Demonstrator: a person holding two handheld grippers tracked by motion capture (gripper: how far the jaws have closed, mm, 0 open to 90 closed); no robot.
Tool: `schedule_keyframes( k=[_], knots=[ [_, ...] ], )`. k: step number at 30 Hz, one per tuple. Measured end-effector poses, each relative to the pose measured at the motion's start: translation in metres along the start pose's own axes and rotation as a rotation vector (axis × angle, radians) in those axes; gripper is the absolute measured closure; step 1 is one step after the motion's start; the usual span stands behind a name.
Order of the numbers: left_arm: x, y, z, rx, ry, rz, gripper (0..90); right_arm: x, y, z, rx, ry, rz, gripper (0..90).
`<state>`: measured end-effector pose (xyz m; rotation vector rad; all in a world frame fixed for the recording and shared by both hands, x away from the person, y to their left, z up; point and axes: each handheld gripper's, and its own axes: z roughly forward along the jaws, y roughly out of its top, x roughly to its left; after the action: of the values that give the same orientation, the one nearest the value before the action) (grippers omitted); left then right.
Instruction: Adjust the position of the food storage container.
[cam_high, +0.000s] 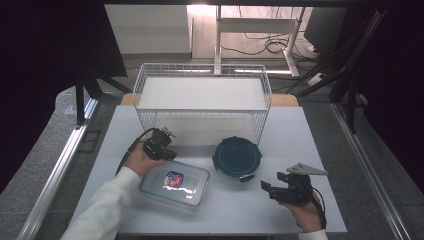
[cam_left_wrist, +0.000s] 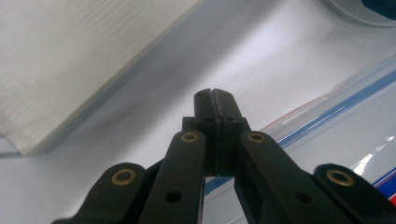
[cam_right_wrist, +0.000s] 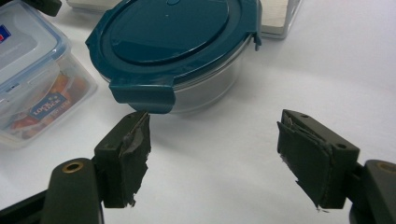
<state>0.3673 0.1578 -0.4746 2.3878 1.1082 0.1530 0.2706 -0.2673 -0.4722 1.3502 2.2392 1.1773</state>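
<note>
A round glass container with a dark teal clip lid (cam_high: 237, 158) (cam_right_wrist: 175, 44) stands mid-table. A clear rectangular lidded box with a blue-edged lid and a label (cam_high: 175, 182) (cam_right_wrist: 30, 74) lies to its left. My left gripper (cam_high: 165, 145) (cam_left_wrist: 215, 100) is shut with nothing between its jaws, held just over the far left edge of the rectangular box (cam_left_wrist: 345, 116). My right gripper (cam_high: 270, 189) (cam_right_wrist: 212, 154) rests at the front right, open and empty. Its jaws point at the round container, with one pad close under a lid clip (cam_right_wrist: 142, 95).
A white wire basket (cam_high: 202, 100) with a white board inside stands at the back of the white table (cam_high: 310, 150). A desk frame and cables show on the floor beyond. The table's front edge runs close to both hands.
</note>
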Motion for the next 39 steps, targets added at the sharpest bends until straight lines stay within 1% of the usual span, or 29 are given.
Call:
schedule_keyframes(
  k=[2, 7, 8, 9, 11, 13, 15, 17, 21, 23, 27, 31, 34, 35, 36, 37, 39],
  knots=[
    [0.001, -0.004, -0.002, -0.002, -0.008, -0.011, 90.0, 0.001, 0.001, 0.001, -0.002, 0.005, -0.003, 25.6],
    [-0.003, -0.012, -0.006, -0.001, -0.001, -0.021, 90.0, 0.005, 0.002, 0.0, -0.01, 0.01, -0.011, 25.7],
    [-0.004, -0.014, -0.006, -0.011, 0.001, -0.03, 90.0, 0.005, 0.002, 0.0, -0.01, 0.011, -0.013, 25.7],
    [-0.004, -0.016, -0.007, -0.003, 0.004, -0.019, 90.0, 0.006, 0.002, 0.0, -0.011, 0.011, -0.016, 25.7],
    [-0.006, -0.02, -0.008, -0.014, -0.001, -0.036, 90.0, 0.007, 0.003, -0.001, -0.013, 0.014, -0.012, 25.9],
    [-0.006, -0.024, -0.01, 0.007, 0.004, -0.023, 90.0, 0.008, 0.004, -0.003, -0.023, 0.019, -0.01, 26.1],
    [-0.007, -0.027, -0.011, 0.008, 0.006, -0.03, 90.0, 0.009, 0.005, -0.004, -0.023, 0.018, -0.013, 26.1],
    [-0.008, -0.03, -0.013, 0.008, 0.007, -0.027, 90.0, 0.009, 0.005, -0.004, -0.023, 0.018, -0.013, 26.1],
    [-0.009, -0.036, -0.015, -0.002, 0.005, -0.039, 90.0, 0.009, 0.004, -0.003, -0.02, 0.01, -0.011, 25.9],
    [-0.01, -0.037, -0.016, 0.001, 0.005, -0.038, 90.0, 0.009, 0.004, -0.003, -0.02, 0.009, -0.006, 25.9],
    [-0.009, -0.042, -0.017, 0.007, -0.003, -0.05, 90.0, 0.009, 0.005, -0.005, -0.022, 0.009, 0.005, 26.0],
    [-0.009, -0.046, -0.017, 0.013, -0.005, -0.054, 90.0, 0.011, 0.006, -0.006, -0.027, 0.008, 0.003, 26.0],
    [-0.009, -0.048, -0.018, 0.0, -0.003, -0.054, 90.0, 0.013, 0.007, -0.005, -0.022, 0.007, -0.002, 25.8],
    [-0.008, -0.049, -0.02, -0.016, 0.001, -0.06, 90.0, 0.013, 0.007, -0.004, -0.022, 0.005, -0.002, 25.8],
    [-0.007, -0.049, -0.024, -0.038, 0.018, -0.074, 90.0, 0.014, 0.007, -0.004, -0.022, 0.003, 0.0, 25.8],
    [-0.004, -0.05, -0.029, -0.058, 0.026, -0.084, 90.0, 0.015, 0.008, -0.004, -0.025, -0.001, -0.004, 26.0],
    [-0.002, -0.052, -0.04, -0.105, 0.021, -0.106, 90.0, 0.018, 0.009, -0.006, -0.027, 0.003, -0.007, 26.1]
  ],
)
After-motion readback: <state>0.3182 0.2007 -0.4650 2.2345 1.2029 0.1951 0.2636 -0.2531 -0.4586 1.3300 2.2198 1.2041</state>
